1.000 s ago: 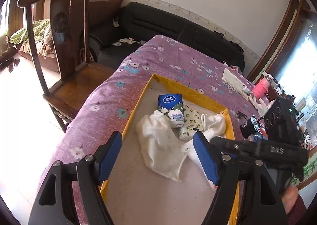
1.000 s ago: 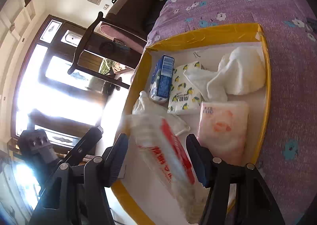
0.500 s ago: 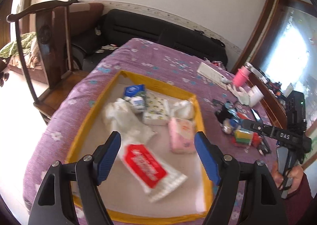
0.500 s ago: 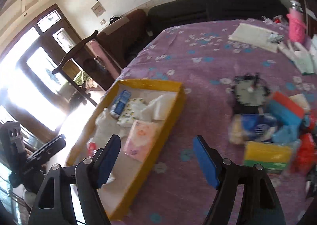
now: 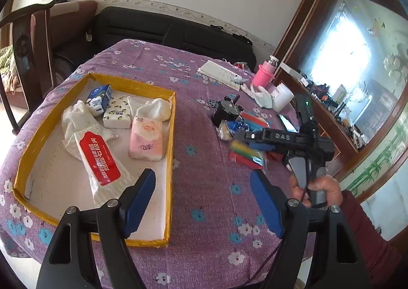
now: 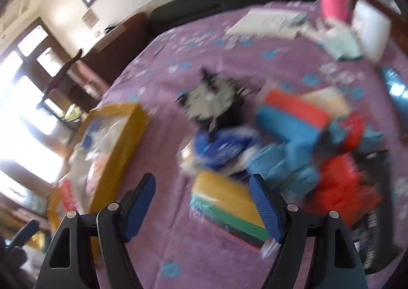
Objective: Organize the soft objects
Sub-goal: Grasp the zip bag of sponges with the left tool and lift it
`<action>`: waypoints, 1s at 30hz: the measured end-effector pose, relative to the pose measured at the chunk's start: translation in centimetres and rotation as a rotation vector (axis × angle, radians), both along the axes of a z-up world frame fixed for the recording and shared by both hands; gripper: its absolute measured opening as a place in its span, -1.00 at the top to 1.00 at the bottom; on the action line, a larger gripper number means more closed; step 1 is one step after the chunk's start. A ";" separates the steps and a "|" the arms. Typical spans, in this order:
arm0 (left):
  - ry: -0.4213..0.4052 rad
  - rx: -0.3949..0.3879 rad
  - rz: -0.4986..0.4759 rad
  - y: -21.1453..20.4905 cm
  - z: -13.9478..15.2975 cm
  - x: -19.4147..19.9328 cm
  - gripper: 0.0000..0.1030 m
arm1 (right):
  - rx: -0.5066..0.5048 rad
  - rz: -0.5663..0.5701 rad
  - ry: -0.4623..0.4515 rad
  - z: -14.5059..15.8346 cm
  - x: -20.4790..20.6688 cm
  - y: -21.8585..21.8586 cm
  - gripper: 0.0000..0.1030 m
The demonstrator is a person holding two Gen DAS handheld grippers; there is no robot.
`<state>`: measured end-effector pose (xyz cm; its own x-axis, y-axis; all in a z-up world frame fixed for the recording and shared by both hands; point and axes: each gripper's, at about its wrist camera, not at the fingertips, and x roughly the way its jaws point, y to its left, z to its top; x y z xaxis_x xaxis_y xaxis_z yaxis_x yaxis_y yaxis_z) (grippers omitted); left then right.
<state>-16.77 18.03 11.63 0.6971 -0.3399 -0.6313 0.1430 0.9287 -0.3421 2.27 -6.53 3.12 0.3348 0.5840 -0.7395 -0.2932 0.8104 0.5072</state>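
Both tongs are gaping wide with nothing between their blue pads: the left tongs (image 5: 202, 203) are hanging in the lower middle of the left wrist view, above the purple flowered cloth (image 5: 204, 202) covering the desk, and the right tongs (image 6: 202, 203) are sitting at the bottom of a badly blurred right wrist view. Filling the left half of the left wrist view, a yellow-rimmed tray (image 5: 170, 151) is lying flat on the cloth and holding the soft things: a long white tissue pack with a red label (image 5: 100, 160) is lying nearest the camera, partly over a crumpled white cloth (image 5: 76, 123); a pink tissue pack (image 5: 145, 140) is lying against the tray's right rim; a white pack printed with small green fruit (image 5: 117, 113) and a blue-and-white pack (image 5: 98, 98) are sitting toward the upper end, with a bunched white cloth (image 5: 156, 108) beside them. Outside the tray, at centre right of the same view, a heap of coloured packs (image 5: 246, 151) is lying on the cloth. In the right wrist view a yellow-and-green pack (image 6: 224, 199) is lying just ahead of the right tongs, with blue packs (image 6: 288, 141) and red packs (image 6: 339, 182) piled at its right.
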 end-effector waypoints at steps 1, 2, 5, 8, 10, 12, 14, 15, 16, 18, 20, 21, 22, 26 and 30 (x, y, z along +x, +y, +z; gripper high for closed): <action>0.000 0.011 -0.003 -0.2 0.1 -0.1 -0.47 | 0.070 0.071 0.047 -0.4 -0.7 0.4 -0.57; 0.001 0.024 -0.007 -0.5 0.1 -0.1 -0.47 | 0.134 0.140 0.085 -0.6 -1.6 0.7 -0.57; 0.017 0.042 -0.024 -1.4 -0.2 0.2 -0.50 | 0.181 0.223 0.049 0.3 -4.8 -0.1 -0.57; 0.050 0.054 -0.061 -3.3 -1.2 1.2 -0.50 | 0.125 0.058 -0.101 1.8 -6.6 -4.9 -0.57; 0.067 0.076 -0.099 -5.2 -2.0 2.2 -0.50 | 0.087 -0.072 -0.172 2.1 -7.0 -8.3 -0.59; 0.100 0.097 -0.125 -7.2 -2.9 3.8 -0.50 | 0.050 -0.196 -0.216 1.9 -6.9 -11.5 -0.63; 0.125 0.109 -0.149 -9.2 -3.5 5.6 -0.50 | 0.043 -0.285 -0.237 1.2 -6.5 -14.3 -0.63; 0.138 0.122 -0.156 -10.4 -3.8 6.7 -0.50 | 0.046 -0.323 -0.236 0.7 -6.2 -15.4 -0.63; 0.145 0.130 -0.166 -11.4 -4.0 7.6 -0.50 | 0.075 -0.356 -0.231 0.1 -6.0 -16.5 -0.63; 0.148 0.141 -0.189 -13.5 -4.2 9.2 -0.50 | 0.115 -0.392 -0.233 -0.7 -5.8 -17.8 -0.63; 0.138 0.183 -0.199 -15.4 -4.5 10.7 -0.49 | 0.116 -0.425 -0.196 -1.6 -5.6 -18.7 -0.64; 0.120 0.215 -0.213 -16.5 -4.6 11.3 -0.49 | 0.165 -0.415 -0.203 -1.6 -5.7 -19.1 -0.64; 0.101 0.257 -0.225 -17.5 -4.8 12.0 -0.49 | 0.185 -0.420 -0.231 -1.2 -6.0 -19.2 -0.64; 0.081 0.414 -0.276 -20.7 -6.8 14.8 -0.49 | 0.206 -0.427 -0.253 -1.1 -6.7 -19.3 -0.65; 0.166 0.442 -0.279 -20.5 -9.5 16.9 -0.49 | 0.234 -0.440 -0.238 -1.1 -6.8 -19.8 -0.65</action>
<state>0.13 -2.48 2.14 0.4973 -0.1747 -0.8498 0.3816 0.9237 0.0335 -4.54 -26.37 2.00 0.7265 0.4912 -0.4806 -0.0811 0.7558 0.6498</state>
